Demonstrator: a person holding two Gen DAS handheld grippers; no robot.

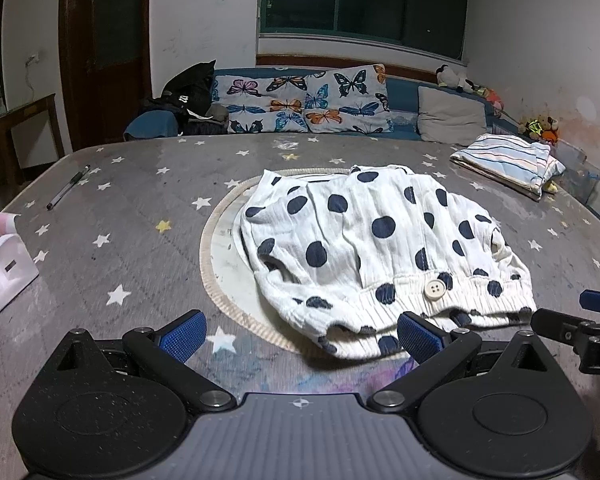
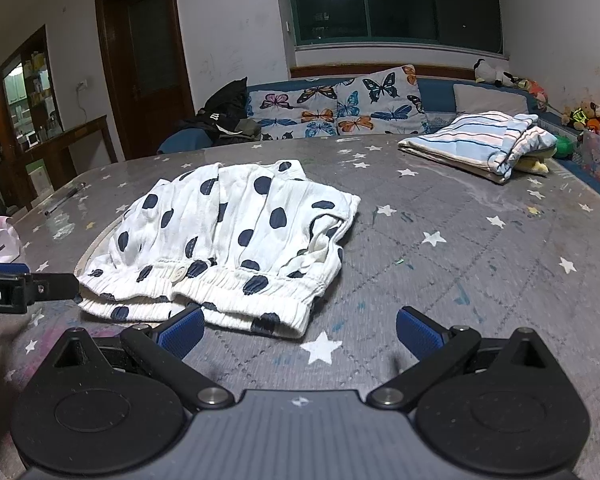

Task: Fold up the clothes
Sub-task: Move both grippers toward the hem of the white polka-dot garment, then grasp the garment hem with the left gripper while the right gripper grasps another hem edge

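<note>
White shorts with dark polka dots (image 1: 380, 248) lie crumpled on the grey star-patterned table cover (image 1: 120, 216), waistband and button toward me. My left gripper (image 1: 300, 336) hovers open at the waistband's near-left edge, nothing between its blue pads. In the right wrist view the same shorts (image 2: 236, 236) lie left of centre. My right gripper (image 2: 300, 334) is open just in front of the waistband's right end, empty. The right gripper's tip (image 1: 580, 320) shows at the left view's right edge, and the left gripper's tip (image 2: 24, 286) shows at the right view's left edge.
A folded striped garment (image 2: 480, 144) rests at the far right of the table. A pen (image 1: 68, 186) and a white-pink object (image 1: 0, 264) lie at the left. A round mat (image 1: 220, 264) sits under the shorts. A sofa with butterfly cushions (image 1: 300, 100) stands behind.
</note>
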